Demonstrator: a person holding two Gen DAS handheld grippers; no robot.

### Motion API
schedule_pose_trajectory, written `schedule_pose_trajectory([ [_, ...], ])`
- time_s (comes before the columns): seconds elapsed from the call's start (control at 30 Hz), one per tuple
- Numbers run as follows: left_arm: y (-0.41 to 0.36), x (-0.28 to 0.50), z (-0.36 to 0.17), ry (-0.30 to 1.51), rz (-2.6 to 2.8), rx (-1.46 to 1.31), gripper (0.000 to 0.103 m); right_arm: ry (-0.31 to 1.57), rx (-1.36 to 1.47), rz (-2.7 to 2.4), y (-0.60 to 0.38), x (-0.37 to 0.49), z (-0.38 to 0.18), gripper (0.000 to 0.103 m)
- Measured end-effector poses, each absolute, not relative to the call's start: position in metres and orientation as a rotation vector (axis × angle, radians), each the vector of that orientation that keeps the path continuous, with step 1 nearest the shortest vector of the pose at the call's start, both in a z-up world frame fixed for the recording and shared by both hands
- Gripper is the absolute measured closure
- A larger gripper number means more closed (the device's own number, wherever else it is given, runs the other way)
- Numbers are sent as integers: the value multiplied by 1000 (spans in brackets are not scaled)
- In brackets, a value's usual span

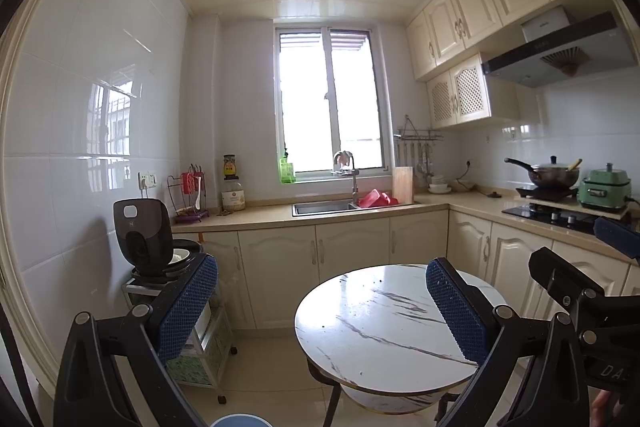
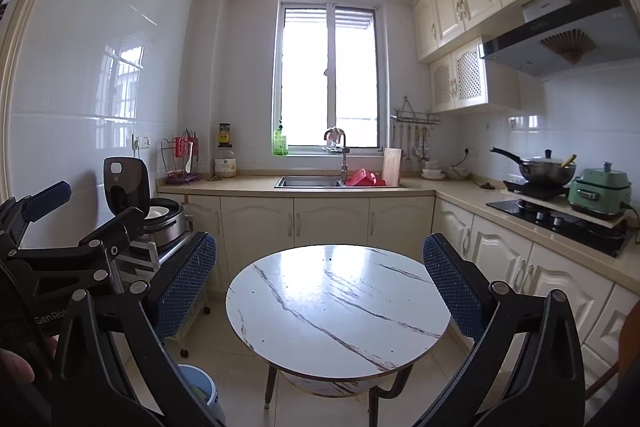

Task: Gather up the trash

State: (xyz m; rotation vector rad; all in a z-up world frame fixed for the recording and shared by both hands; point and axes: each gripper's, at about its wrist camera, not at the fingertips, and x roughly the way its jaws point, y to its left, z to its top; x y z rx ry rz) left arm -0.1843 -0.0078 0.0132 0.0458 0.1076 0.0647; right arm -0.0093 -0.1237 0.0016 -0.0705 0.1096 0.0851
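Right now I have both claws held side by side above the floor, facing the kitchen window. My left claw (image 1: 320,303) is spread wide with nothing between its blue pads, and the round marble table (image 1: 380,339) sits ahead, mostly toward its right finger. My right claw (image 2: 320,283) is spread just as wide and empty, the table framed between its fingers. A few dark crumbs (image 1: 362,283) dot the tabletop ahead of the left claw. Below the right claw's left finger stands a blue bin (image 2: 200,387) on the floor.
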Motion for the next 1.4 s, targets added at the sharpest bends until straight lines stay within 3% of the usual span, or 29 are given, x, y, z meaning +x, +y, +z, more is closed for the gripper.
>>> schedule_pose_trajectory([
  [1.4,-8,-169,15,105,57,36,1,125,-79,81,-133,-10,1,0],
])
